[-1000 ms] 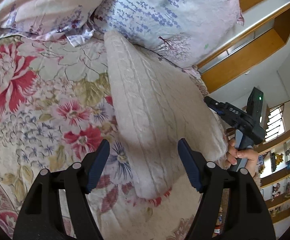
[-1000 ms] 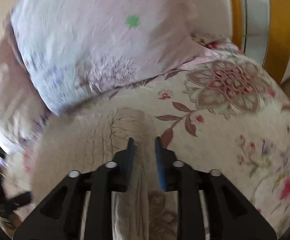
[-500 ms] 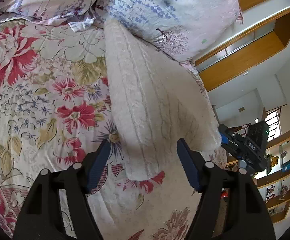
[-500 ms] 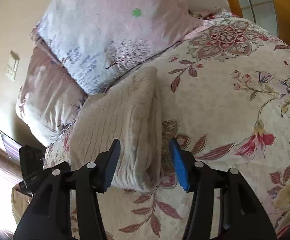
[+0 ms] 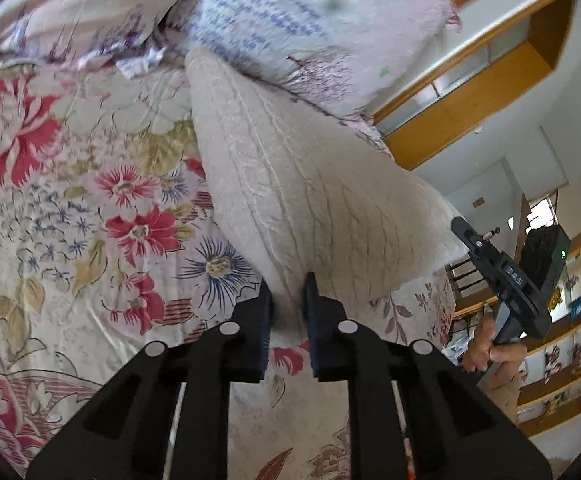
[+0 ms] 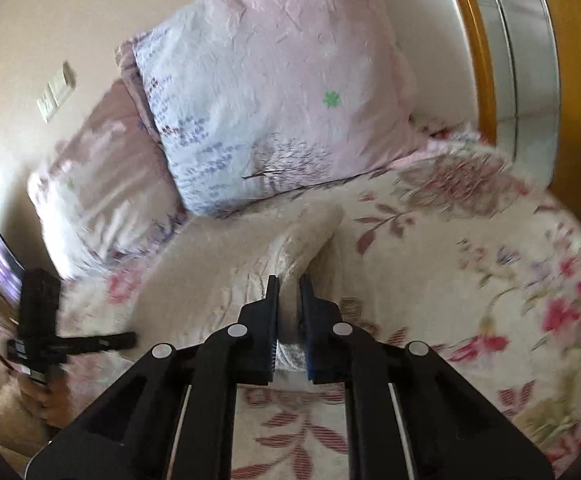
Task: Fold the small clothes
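A cream cable-knit sweater (image 5: 290, 184) lies folded into a long strip on the floral bedspread (image 5: 90, 240), its far end against the pillows. My left gripper (image 5: 288, 292) is closing its jaws on the strip's near left corner, with the pads pressing on the knit. In the right wrist view the sweater (image 6: 218, 276) bunches up at its near right edge, where my right gripper (image 6: 289, 292) is closing with knit pinched between the pads. A hand (image 5: 490, 354) holds the right tool at the bed's right side.
Two pale floral pillows (image 6: 274, 112) lean at the head of the bed. A wooden frame with a glass panel (image 6: 530, 80) stands to the right. Shelves (image 5: 562, 344) line the far wall, and a wall switch (image 6: 56, 92) sits beside the pillows.
Both grippers have gone from wide open to closed on the sweater's near edge. The right gripper swung in over the sweater's right corner; the left barely shifted.
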A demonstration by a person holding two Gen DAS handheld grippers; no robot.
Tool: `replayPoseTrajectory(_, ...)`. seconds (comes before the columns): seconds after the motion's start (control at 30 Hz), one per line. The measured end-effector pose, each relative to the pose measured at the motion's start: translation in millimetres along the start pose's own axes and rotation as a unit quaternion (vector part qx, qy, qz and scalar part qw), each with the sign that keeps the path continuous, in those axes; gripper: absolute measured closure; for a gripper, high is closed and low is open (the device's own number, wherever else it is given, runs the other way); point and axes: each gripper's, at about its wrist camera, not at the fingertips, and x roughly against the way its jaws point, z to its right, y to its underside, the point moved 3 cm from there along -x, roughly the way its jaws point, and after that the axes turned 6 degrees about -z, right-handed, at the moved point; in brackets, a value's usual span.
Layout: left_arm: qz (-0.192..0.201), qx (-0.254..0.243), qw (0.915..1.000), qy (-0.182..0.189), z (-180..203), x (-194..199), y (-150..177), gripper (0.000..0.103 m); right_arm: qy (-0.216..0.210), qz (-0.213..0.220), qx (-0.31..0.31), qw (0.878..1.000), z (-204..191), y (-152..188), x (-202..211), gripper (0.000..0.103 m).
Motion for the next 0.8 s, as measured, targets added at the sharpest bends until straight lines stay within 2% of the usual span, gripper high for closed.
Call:
replayPoseTrajectory(0.07,-0.004,-0.005,1.0000,-0.004,-1.8,-0.8,3.9,0.091,0.042,-0.034,0.003,0.999,8.6,9.4,-16.9,0.092)
replayPoseTrajectory(0.13,-0.013,0.002,0.9999,-0.006,-8.8,-5.9,8.2,0.091,0.057,-0.072,-0.016,0.996,21.9,20.3,-36.4,0.092)
replayPoseTrajectory(0.23,-0.015,0.007,0.9999,-0.005,-12.3,-8.3,11.9,0.090,0.041,-0.101,-0.053,0.993,33.8,31.6,-52.6,0.092)
replayPoseTrajectory(0.3,-0.015,0.003,0.9999,-0.005,-10.6,-6.5,11.9,0.085,0.034,-0.102,-0.056,0.993,33.7,27.9,-50.6,0.091)
replayPoseTrajectory(0.37,-0.014,0.009,0.9999,0.001,-11.0,-4.8,10.0,0.078,0.020,-0.101,-0.068,0.992,35.4,20.7,-43.3,0.086)
replayPoseTrajectory(0.4,-0.009,0.013,0.9998,0.007,-12.1,-2.2,8.2,0.064,0.010,-0.101,-0.076,0.992,36.7,17.6,-40.5,0.080)
replayPoseTrajectory(0.43,-0.005,0.017,0.9998,0.013,-12.7,0.3,6.7,0.056,-0.002,-0.097,-0.091,0.991,38.1,13.2,-37.8,0.073)
replayPoseTrajectory(0.47,0.004,0.024,0.9996,0.016,-14.0,2.2,3.1,0.042,-0.015,-0.091,-0.104,0.990,40.8,8.7,-36.0,0.070)
replayPoseTrajectory(0.5,0.016,0.032,0.9992,0.018,-15.8,6.3,0.1,0.038,-0.023,-0.087,-0.112,0.990,41.2,5.4,-35.9,0.068)
replayPoseTrajectory(0.6,0.022,0.044,0.9987,0.016,-19.8,8.7,-6.8,0.032,-0.052,-0.087,-0.138,0.985,42.9,-5.8,-45.2,0.068)
replayPoseTrajectory(0.73,0.019,0.050,0.9986,-0.007,-22.1,2.0,-12.4,0.031,-0.062,-0.099,-0.153,0.981,43.5,-12.4,-67.3,0.069)
replayPoseTrajectory(0.77,0.017,0.052,0.9984,-0.012,-23.0,-0.9,-13.2,0.031,-0.070,-0.101,-0.151,0.981,40.8,-13.2,-71.5,0.073)
replayPoseTrajectory(0.8,0.017,0.053,0.9983,-0.013,-23.7,-1.8,-12.6,0.031,-0.073,-0.097,-0.138,0.983,34.4,-15.1,-74.9,0.091)
